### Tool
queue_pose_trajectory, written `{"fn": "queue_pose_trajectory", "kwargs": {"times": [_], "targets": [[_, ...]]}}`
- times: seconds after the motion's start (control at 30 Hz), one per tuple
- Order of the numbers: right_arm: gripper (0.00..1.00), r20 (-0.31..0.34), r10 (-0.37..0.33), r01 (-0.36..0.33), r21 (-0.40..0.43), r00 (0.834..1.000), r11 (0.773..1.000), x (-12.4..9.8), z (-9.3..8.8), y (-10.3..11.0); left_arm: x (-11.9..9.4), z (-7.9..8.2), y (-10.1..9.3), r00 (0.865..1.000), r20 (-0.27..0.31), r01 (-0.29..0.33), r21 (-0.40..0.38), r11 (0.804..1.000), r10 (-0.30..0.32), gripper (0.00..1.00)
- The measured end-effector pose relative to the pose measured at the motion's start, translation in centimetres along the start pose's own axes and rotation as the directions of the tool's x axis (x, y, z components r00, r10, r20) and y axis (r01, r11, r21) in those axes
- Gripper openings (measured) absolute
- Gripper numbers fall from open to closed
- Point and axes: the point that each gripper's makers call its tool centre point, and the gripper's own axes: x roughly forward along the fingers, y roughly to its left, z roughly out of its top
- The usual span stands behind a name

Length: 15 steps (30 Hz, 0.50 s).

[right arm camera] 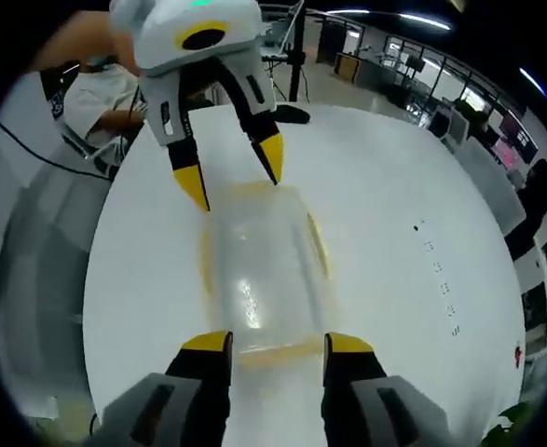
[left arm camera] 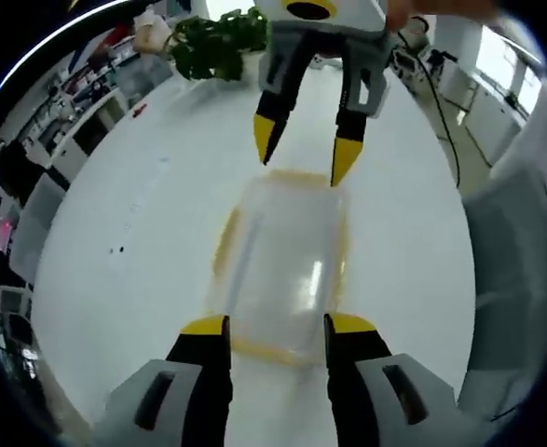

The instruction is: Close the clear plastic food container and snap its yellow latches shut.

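On the white table [left arm camera: 143, 214], the clear container [left arm camera: 282, 265] is bracketed at six and twelve o'clock by the left gripper [left arm camera: 275, 326] and right gripper [left arm camera: 306, 154], both spread and empty, poised over its end latches for snapping.

a white round table [left arm camera: 143, 205] with a leafy plant [left arm camera: 215, 42] at its far edge.

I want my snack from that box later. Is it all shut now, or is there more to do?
Partly done, it seems. The lid looks to be lying flat on the clear box on the white table. Right now the left tool and the right tool sit open at opposite ends, by the yellow latches. Whether any latch has clicked is too blurry to tell, so snapping them probably remains.
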Motion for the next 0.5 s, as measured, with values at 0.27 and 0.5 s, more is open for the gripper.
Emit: {"fn": "queue_pose_trajectory", "kwargs": {"times": [0.27,0.5], "targets": [[0.30,0.015,0.031,-0.030,-0.038,0.999,0.999,0.5,1.0,0.6,-0.1,1.7,0.2,0.998,0.056,-0.002,0.090,0.996,-0.003,0.35],[0.31,0.023,0.045,-0.044,-0.047,0.999,0.998,0.8,1.4,0.7,0.1,1.8,0.2,0.998,0.056,0.008,0.096,0.995,-0.013,0.35]]}}
